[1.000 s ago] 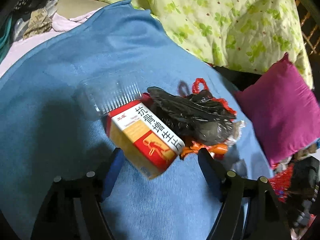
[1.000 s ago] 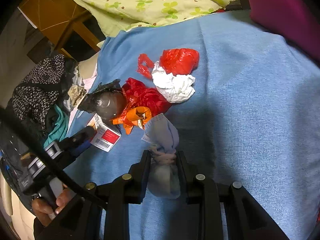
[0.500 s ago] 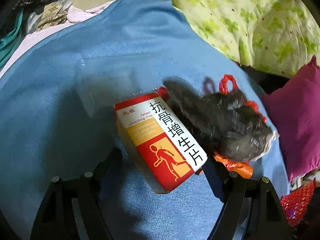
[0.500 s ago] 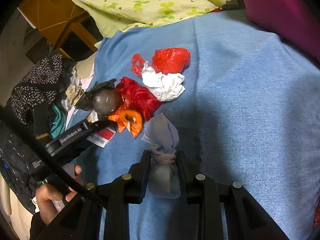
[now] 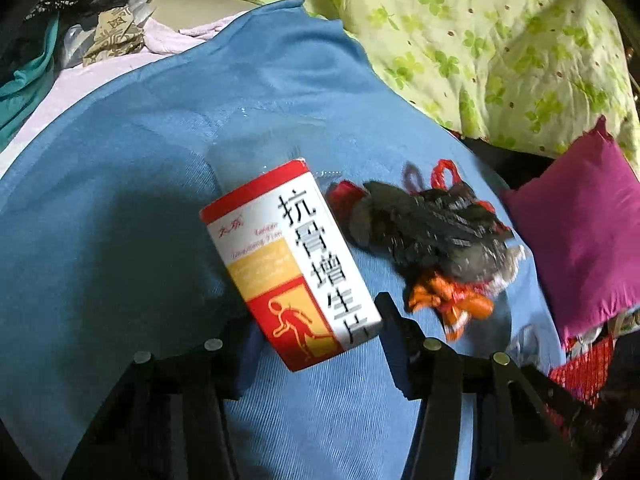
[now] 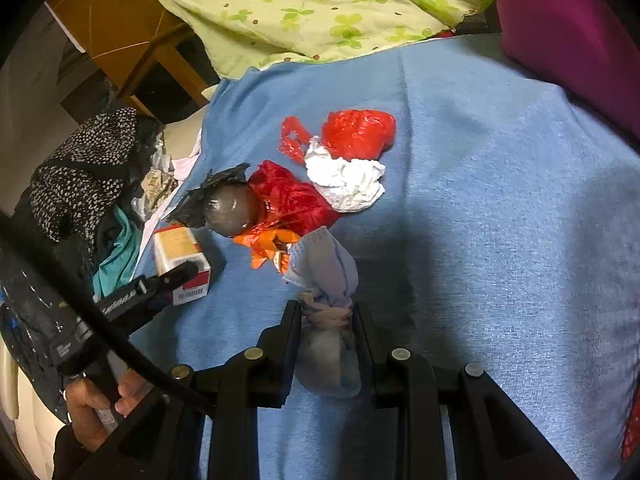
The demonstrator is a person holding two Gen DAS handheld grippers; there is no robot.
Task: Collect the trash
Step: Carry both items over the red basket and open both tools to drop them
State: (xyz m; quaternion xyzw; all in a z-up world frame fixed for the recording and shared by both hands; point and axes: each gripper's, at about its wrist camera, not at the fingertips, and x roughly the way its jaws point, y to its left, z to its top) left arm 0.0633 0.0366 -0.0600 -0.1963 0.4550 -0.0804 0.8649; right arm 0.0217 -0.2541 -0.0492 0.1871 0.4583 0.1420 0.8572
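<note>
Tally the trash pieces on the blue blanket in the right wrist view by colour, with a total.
red plastic bags: 2
white tissue: 1
black bag: 1
orange wrapper: 1
pale blue mask bundle: 1
red and yellow box: 1
total: 7

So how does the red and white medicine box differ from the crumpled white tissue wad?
The red and white medicine box is rigid, printed and sits between the closing jaws of the left hand-held gripper; the crumpled white tissue wad is soft, plain and lies untouched against a red plastic bag. Both are on the blue blanket.
</note>
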